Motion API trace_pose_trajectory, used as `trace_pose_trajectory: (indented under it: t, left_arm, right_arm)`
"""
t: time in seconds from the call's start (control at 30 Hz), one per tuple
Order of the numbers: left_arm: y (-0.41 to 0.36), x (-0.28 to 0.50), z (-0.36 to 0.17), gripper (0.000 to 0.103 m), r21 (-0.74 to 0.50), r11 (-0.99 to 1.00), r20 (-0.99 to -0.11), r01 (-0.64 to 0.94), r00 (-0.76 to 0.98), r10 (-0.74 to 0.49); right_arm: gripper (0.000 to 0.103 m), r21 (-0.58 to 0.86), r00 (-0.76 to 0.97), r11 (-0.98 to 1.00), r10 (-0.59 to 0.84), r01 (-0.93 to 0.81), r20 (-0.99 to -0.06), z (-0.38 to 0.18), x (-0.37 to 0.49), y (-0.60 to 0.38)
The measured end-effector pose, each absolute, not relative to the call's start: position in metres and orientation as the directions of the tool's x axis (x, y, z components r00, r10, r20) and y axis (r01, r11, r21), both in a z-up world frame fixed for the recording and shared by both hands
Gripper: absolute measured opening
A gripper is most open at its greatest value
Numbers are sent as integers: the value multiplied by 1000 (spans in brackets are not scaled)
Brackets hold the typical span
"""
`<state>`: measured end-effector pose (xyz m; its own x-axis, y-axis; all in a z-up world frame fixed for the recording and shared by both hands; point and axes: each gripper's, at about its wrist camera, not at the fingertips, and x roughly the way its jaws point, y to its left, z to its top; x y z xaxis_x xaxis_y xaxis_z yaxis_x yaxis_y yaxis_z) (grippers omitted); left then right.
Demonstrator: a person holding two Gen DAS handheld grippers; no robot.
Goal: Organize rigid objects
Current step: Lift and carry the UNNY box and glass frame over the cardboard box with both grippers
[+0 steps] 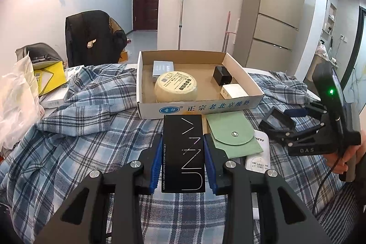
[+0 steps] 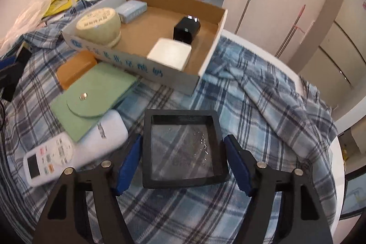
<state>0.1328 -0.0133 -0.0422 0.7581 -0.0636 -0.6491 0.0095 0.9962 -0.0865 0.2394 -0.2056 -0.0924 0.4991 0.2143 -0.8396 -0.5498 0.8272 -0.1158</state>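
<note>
Between left pads (image 1: 157, 158), black box (image 1: 183, 152) lengthwise.

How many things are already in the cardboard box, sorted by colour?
White or cream: 2, the round tub and the white box
Pale blue: 1, the flat carton
Black: 1, the black cube
Total: 4 in the cardboard box

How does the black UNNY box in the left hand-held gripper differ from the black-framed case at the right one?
The UNNY box is long, narrow, opaque, with white lettering; the black-framed case is squarish with a clear window showing the plaid cloth through it. The box is clamped between blue pads; the case sits between pads with small gaps. Both are black and outside the cardboard tray.
</note>
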Motion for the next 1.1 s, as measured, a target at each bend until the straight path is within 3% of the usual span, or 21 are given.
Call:
trace_pose_trajectory:
  t: [0.37, 0.7, 1.1]
  left_arm:
    - [-11, 133, -44, 36, -91, 996, -656, 4, 752, -63]
    - [-9, 128, -28, 36, -110, 994, -635, 1, 769, -71]
    - [-5, 129, 31, 36, -85, 996, -590, 0, 806, -51]
  right_arm:
    - [70, -112, 505, 858, 186, -502, -843, -90, 240, -205]
    - [70, -132, 631, 889, 200, -438, -750, -30, 207, -221]
    - [70, -28, 727, 928, 271, -370, -631, 39, 206, -211]
